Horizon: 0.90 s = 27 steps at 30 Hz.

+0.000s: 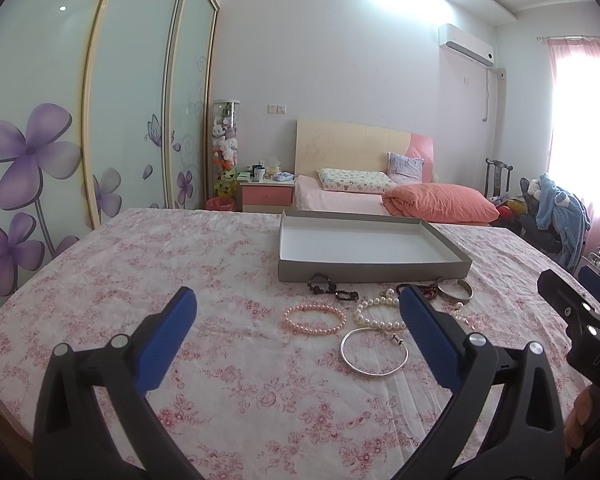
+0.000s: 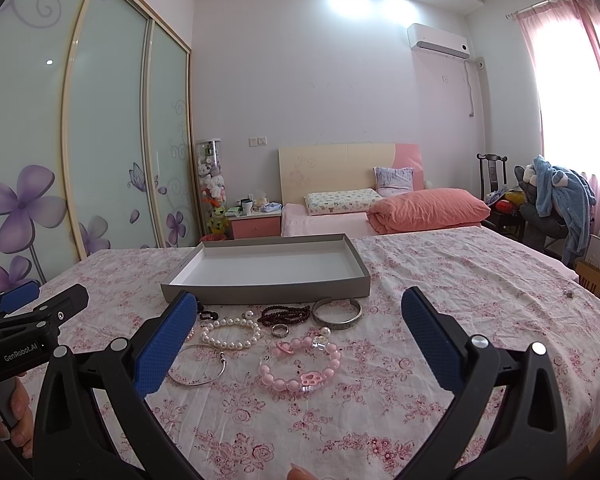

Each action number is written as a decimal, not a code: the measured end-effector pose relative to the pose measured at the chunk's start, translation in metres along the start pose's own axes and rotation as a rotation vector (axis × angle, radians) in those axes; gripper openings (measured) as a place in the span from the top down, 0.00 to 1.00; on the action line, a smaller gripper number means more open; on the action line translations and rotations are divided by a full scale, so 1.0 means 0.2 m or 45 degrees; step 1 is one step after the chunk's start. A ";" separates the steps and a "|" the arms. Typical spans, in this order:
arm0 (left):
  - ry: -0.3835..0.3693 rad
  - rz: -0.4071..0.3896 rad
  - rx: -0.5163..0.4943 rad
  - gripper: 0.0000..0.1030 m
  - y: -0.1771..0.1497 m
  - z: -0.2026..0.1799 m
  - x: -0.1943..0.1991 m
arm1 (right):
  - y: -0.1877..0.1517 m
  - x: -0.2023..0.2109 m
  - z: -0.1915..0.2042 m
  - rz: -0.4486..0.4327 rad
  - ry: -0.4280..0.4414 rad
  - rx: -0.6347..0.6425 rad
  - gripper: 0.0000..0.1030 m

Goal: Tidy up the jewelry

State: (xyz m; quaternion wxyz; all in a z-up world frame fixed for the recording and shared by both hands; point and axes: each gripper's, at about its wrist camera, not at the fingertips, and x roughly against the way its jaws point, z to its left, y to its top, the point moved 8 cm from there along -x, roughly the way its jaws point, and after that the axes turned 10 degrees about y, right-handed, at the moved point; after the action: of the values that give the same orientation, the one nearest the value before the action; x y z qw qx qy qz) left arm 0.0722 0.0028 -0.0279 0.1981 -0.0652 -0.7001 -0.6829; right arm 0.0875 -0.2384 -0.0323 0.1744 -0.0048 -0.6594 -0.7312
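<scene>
Nothing had yet gone into the grey tray [image 2: 266, 291], so sorting was at its start. The jewelry lay just before it on the flowered bedspread [image 2: 460, 280]; the nearest piece, the pink bead bracelet [image 2: 300, 364], called for a descent. Both the right gripper [image 2: 300, 328] and left gripper [image 1: 296, 320] hovered level, fingers spread wide and empty.

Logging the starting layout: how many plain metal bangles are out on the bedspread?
2: a thin silver bangle nearest the camera at left, and a wide silver cuff just before the grey tray. More may be hidden.
</scene>
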 end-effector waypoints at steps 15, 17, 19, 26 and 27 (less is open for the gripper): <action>0.001 0.004 -0.001 0.04 -0.01 0.00 -0.02 | 0.00 -0.01 0.00 0.002 0.000 -0.003 0.02; 0.001 0.004 0.000 0.04 -0.01 0.00 -0.02 | 0.00 -0.01 0.00 0.003 -0.001 -0.005 0.02; 0.001 0.005 0.000 0.04 -0.01 0.00 -0.01 | 0.00 -0.01 0.00 0.004 -0.001 -0.005 0.02; 0.001 0.005 0.000 0.04 -0.01 0.00 -0.02 | 0.01 0.00 0.01 0.006 -0.001 -0.004 0.02; 0.001 0.006 0.000 0.04 -0.01 0.00 -0.02 | 0.01 -0.01 0.00 0.006 -0.001 -0.004 0.02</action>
State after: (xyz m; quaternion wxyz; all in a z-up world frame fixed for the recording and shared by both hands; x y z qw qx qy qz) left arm 0.0747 0.0030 -0.0306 0.2001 -0.0664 -0.6998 -0.6826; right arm 0.0893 -0.2378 -0.0305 0.1757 -0.0068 -0.6584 -0.7318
